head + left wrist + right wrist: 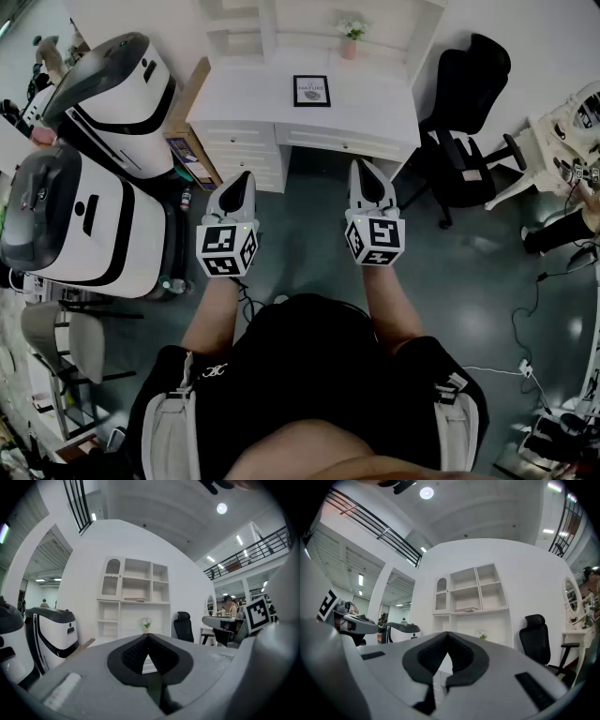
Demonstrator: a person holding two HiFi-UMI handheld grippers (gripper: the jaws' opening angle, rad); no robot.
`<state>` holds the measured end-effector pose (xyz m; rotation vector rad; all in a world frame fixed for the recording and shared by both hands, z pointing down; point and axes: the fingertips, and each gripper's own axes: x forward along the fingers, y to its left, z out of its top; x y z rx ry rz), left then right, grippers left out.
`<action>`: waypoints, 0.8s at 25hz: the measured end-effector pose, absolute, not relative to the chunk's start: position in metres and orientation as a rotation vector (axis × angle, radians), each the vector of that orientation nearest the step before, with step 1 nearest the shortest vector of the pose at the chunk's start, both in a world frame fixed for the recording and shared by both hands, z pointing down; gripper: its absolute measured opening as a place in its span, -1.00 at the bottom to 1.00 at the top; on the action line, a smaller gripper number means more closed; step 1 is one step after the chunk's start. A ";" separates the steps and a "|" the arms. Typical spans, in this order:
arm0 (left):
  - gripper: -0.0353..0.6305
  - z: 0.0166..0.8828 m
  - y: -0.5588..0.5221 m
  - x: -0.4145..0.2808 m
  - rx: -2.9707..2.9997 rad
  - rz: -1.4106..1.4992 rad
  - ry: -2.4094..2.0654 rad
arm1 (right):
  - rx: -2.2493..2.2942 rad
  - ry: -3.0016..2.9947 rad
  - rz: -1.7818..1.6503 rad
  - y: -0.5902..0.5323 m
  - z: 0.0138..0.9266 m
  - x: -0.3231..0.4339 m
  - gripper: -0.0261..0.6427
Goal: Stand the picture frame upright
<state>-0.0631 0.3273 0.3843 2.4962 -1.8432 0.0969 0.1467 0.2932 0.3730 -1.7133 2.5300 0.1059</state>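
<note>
Head view, looking steeply down. The picture frame (311, 90), black-edged, lies face up on the white desk (384, 117), near the middle of its top and towards the back. Its print bears the word "NATURE" above a small dark motif; the finer lines are too small to read. A small flowering plant in a pink pot (351, 37) stands behind the frame, against the desk's white shelf unit (281, 23). A black office chair (469, 112) stands just to the right of the desk, and two white-and-grey machines (80, 220) stand to its left.

The left gripper (246, 178) and right gripper (364, 167) are held side by side over the dark floor in front of the desk drawers, well apart from the frame. Each carries a cube with black-and-white square markers.

Left gripper view. The left gripper (148, 635) has its jaws pressed together at the tips with nothing between them. Beyond them are the shelf unit (136, 588), the plant (146, 624) and the chair (183, 625).

Right gripper view. The right gripper (447, 633) likewise has its jaws closed tip to tip on nothing. The shelf unit (473, 590) and chair (536, 637) show beyond; the frame cannot be made out in either gripper view.
</note>
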 end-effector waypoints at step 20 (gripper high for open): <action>-0.84 0.386 0.311 -0.110 2.593 0.091 -1.747 | -1.768 2.498 0.088 0.288 0.377 0.095 -0.92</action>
